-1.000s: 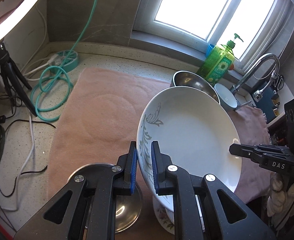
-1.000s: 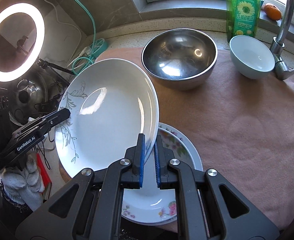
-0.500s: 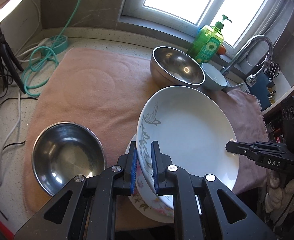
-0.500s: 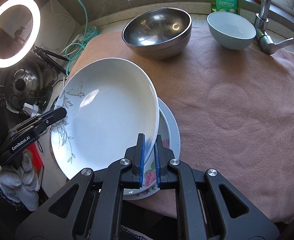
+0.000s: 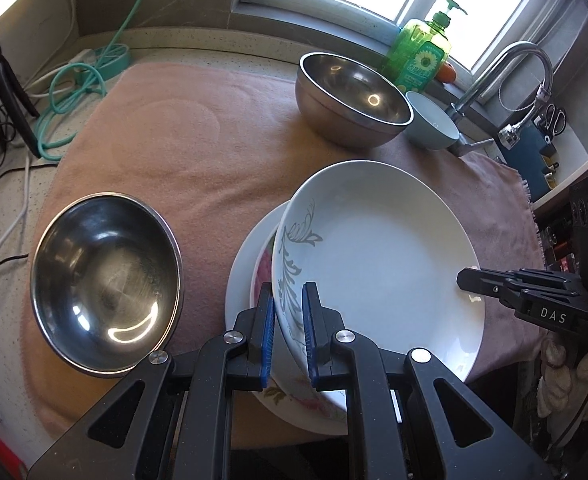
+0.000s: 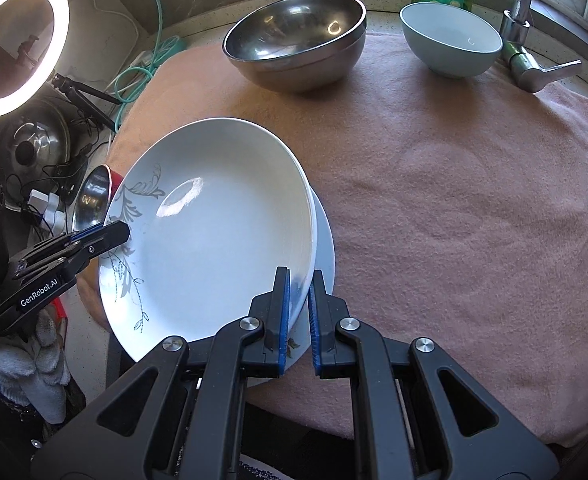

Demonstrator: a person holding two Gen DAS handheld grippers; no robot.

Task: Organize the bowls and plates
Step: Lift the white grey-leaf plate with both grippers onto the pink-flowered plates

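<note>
On the pink mat (image 5: 197,152) by the window, our left gripper (image 5: 287,320) and right gripper (image 6: 298,312) each pinch opposite rims of the plate (image 5: 378,256), rigid, glossy, breakable, tilted over the stack (image 5: 245,264) at the mat's near edge.

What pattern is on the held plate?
White plate with a grey leafy vine along one rim; clearest in the right wrist view.

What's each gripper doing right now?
Left gripper: shut on the white plate rim.
Right gripper: shut on the same plate's opposite rim.
</note>
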